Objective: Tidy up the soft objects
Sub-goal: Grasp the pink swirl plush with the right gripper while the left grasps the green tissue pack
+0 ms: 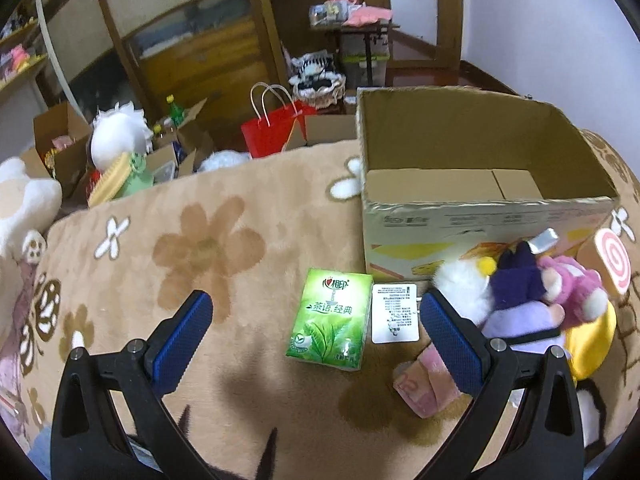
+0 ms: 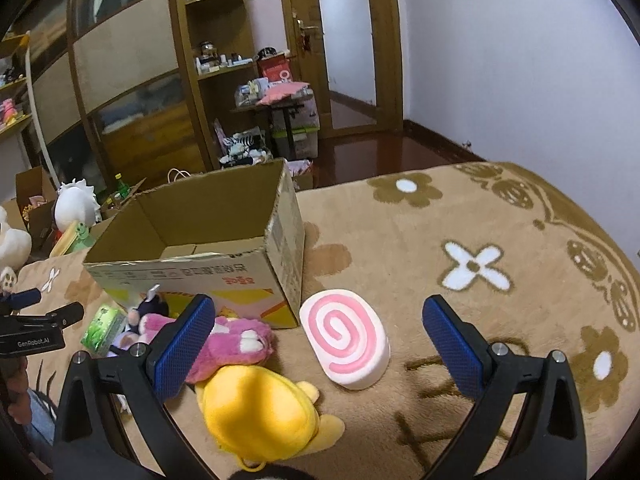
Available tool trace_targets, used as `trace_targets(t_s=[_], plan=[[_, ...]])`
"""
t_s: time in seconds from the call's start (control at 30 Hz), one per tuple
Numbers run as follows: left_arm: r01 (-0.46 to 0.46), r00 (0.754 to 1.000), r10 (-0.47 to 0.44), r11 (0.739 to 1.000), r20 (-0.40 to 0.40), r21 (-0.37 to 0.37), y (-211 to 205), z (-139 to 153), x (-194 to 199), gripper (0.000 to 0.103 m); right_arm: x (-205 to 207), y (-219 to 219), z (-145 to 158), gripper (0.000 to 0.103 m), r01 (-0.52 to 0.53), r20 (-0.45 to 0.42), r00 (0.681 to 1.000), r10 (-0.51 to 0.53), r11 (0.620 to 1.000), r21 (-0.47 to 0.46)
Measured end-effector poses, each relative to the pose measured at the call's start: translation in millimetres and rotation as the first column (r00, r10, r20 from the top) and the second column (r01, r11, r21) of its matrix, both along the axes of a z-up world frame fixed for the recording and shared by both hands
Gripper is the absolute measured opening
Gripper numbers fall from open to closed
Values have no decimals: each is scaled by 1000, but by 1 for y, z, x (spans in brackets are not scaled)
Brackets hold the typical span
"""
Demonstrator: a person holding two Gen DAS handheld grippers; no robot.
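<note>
An open cardboard box (image 1: 480, 216) (image 2: 224, 268) stands on a tan flowered blanket (image 1: 224, 248) (image 2: 480, 264); its inside looks bare. A green tissue pack (image 1: 329, 319) (image 2: 102, 327) lies in front of it, between the fingers of my open left gripper (image 1: 316, 316). A pile of plush toys lies at the box's front: white and purple (image 1: 516, 288), pink (image 2: 232, 340), yellow (image 2: 260, 408). A pink-and-white spiral cushion (image 2: 344, 338) (image 1: 612, 266) lies between the fingers of my open right gripper (image 2: 318, 322). Both grippers are empty.
A white tag (image 1: 394, 312) and a folded pink cloth (image 1: 426, 384) lie beside the tissue pack. Beyond the blanket's far edge are a red paper bag (image 1: 276, 128), boxes of clutter (image 1: 60, 140), a white plush (image 1: 116, 136), shelves and a doorway (image 2: 348, 40).
</note>
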State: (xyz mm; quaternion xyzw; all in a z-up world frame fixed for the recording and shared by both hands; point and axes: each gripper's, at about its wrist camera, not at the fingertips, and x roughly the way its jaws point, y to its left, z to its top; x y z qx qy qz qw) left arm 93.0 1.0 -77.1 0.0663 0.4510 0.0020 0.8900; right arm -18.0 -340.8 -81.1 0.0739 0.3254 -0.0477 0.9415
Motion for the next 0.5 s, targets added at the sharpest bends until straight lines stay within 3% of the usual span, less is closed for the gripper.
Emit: trace_targets(t_s=[0.23,0.5], plan=[[6,999,-8,999,-46,-49,0,-13,16,102,19,-13,-19,103,26,-44,999,-24,999,30],[-13,994,10,999,-112,-30,-1,-37,32,102,33,-17,-37,103,39,-84,996,-35,998,46]])
